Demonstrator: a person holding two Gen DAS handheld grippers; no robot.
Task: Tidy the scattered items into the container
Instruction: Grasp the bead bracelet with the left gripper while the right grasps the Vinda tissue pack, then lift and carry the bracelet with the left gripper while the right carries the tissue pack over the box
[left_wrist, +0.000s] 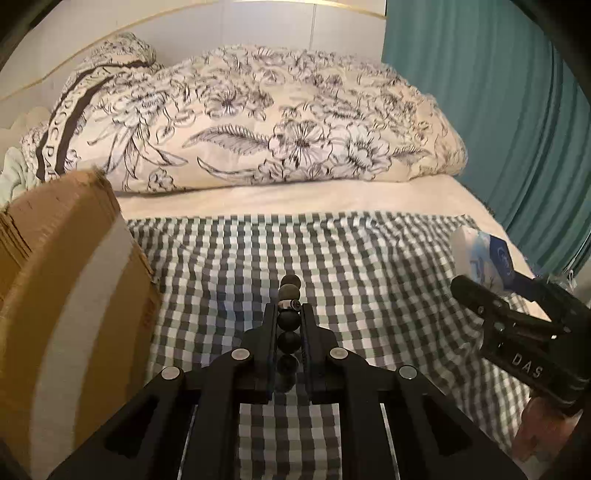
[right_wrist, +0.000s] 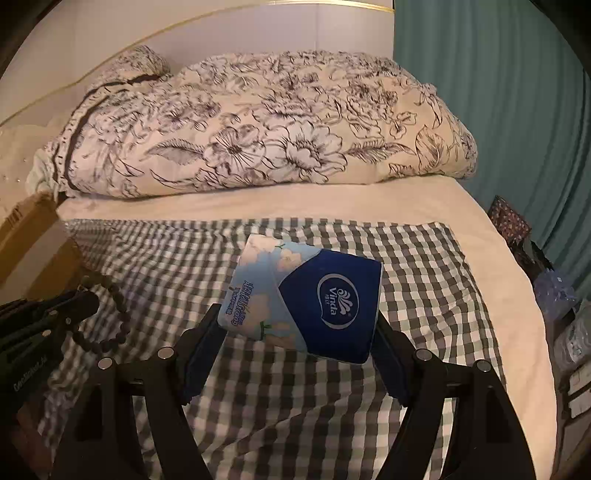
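Two black handheld grippers work above a bed spread with a grey-and-white checked cloth (right_wrist: 424, 258). The left gripper (left_wrist: 289, 295) is closed tight on a string of dark round beads (left_wrist: 289, 323), which runs in a line between its fingers and pokes out past the tips; from the right wrist view the rest of the strand hangs in a loop below that gripper, clear of the cloth.

The right gripper (right_wrist: 297, 332) stands wide, its blue-padded fingers pressed on either side of a soft blue-and-white pack of tissues (right_wrist: 310, 302) printed with flowers and a round logo. The pack is held up off the cloth, its long side lying across the fingers, slightly tilted.

A brown cardboard box (left_wrist: 66, 295), the likely container, sits at the left edge of the bed. It lies just beside the left gripper, to its left, and well apart from the right gripper, so the beads look closer to going in; the tissue pack has to cross the cloth leftward. A floral quilt (left_wrist: 258, 122) is heaped at the back.
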